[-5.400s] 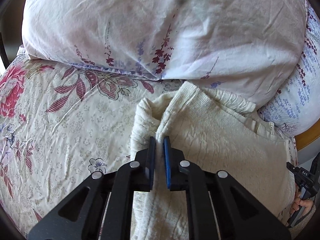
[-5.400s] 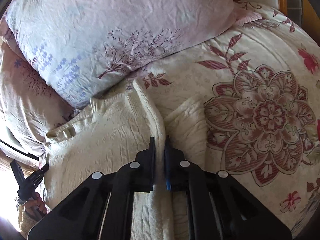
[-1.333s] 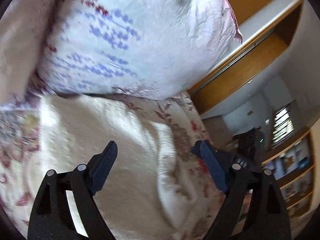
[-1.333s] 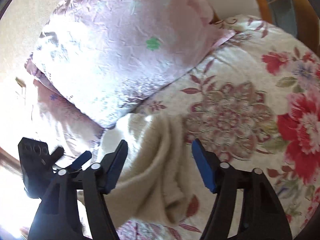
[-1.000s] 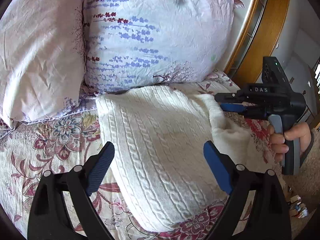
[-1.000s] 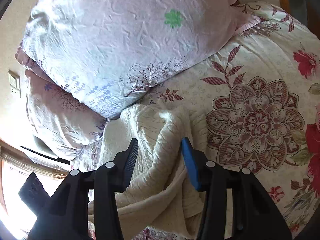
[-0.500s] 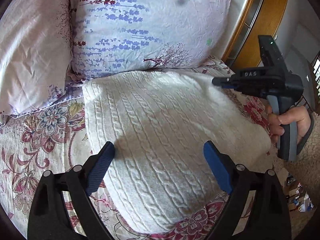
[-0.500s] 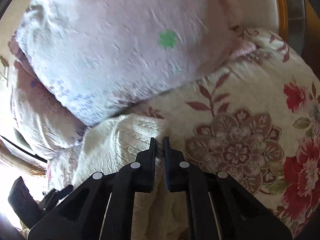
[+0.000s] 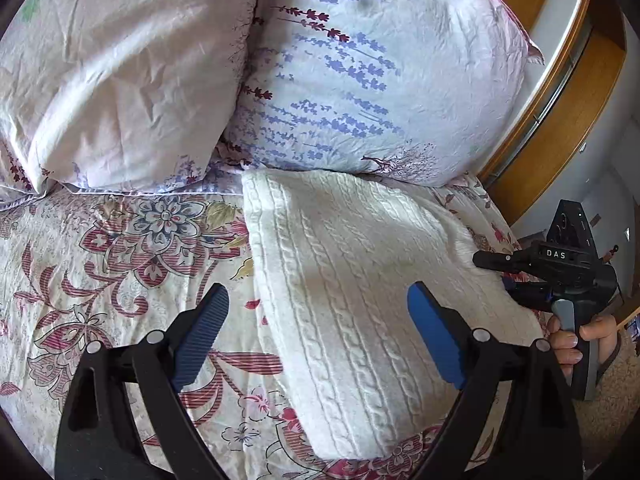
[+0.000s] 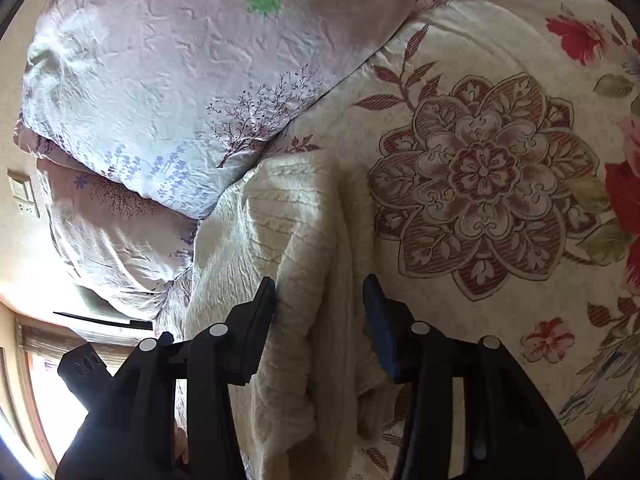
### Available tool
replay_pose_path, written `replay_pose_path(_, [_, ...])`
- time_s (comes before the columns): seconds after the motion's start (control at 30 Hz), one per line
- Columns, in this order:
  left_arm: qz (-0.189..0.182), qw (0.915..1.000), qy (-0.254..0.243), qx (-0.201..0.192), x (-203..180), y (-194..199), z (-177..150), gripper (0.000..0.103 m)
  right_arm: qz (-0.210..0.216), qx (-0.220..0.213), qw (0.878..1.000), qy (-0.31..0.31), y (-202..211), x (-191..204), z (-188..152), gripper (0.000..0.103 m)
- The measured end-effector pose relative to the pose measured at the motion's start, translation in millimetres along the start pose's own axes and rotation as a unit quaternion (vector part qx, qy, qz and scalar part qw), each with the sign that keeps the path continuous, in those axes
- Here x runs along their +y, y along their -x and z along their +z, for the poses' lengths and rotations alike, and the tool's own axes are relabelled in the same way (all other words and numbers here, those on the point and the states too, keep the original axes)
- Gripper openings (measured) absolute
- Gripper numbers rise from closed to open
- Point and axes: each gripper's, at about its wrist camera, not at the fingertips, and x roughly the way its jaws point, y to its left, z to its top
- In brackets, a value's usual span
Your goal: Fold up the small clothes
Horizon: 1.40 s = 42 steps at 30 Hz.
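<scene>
A cream cable-knit sweater (image 9: 360, 288) lies folded into a flat rectangle on the floral bedspread (image 9: 120, 264), its far edge against the pillows. My left gripper (image 9: 316, 316) is open and empty, hovering above the sweater's left edge. In the right wrist view the sweater (image 10: 312, 240) shows a raised fold running toward me. My right gripper (image 10: 320, 300) is open, its fingers on either side of that fold at the sweater's edge. The right gripper (image 9: 520, 276) also shows in the left wrist view, at the sweater's right edge, in a hand.
Two pillows lean at the bed's head: a pale pink one (image 9: 120, 72) and a lavender-print one (image 9: 380, 72), seen too in the right wrist view (image 10: 180, 72). A wooden headboard (image 9: 560, 112) stands at the right. The bedspread (image 10: 500, 160) extends to the right.
My right gripper, shut on the sweater's fold half a second ago, has opened. The sweater now lies flatter. The left gripper stays open and has drifted slightly left.
</scene>
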Motion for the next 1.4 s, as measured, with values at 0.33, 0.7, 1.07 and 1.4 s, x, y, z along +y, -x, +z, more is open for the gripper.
replay_pose_path(0.33, [-0.001, 0.9998, 0.018, 0.001, 4.9, 2.1, -2.7, 0.099, -0.034, -0.080, 0.992, 0.092, 19.1, 34.0, 4.6, 0.012])
replay_pose_path(0.7, [-0.014, 0.9990, 0.041, 0.014, 14.8, -12.6, -1.8, 0.099, -0.046, -0.120, 0.987, 0.101, 40.5, 23.1, -12.7, 0.022])
replay_pose_path(1.07, [-0.014, 0.9783, -0.204, -0.035, -77.9, -4.9, -25.0, 0.098, -0.116, -0.126, 0.945, 0.280, 31.1, 59.1, -88.5, 0.022])
replay_pose_path(1.4, [-0.004, 0.9828, -0.183, 0.026, -62.3, -34.7, -40.7, 0.100, -0.162, -0.098, 0.940, 0.284, 5.8, 39.2, -97.2, 0.030])
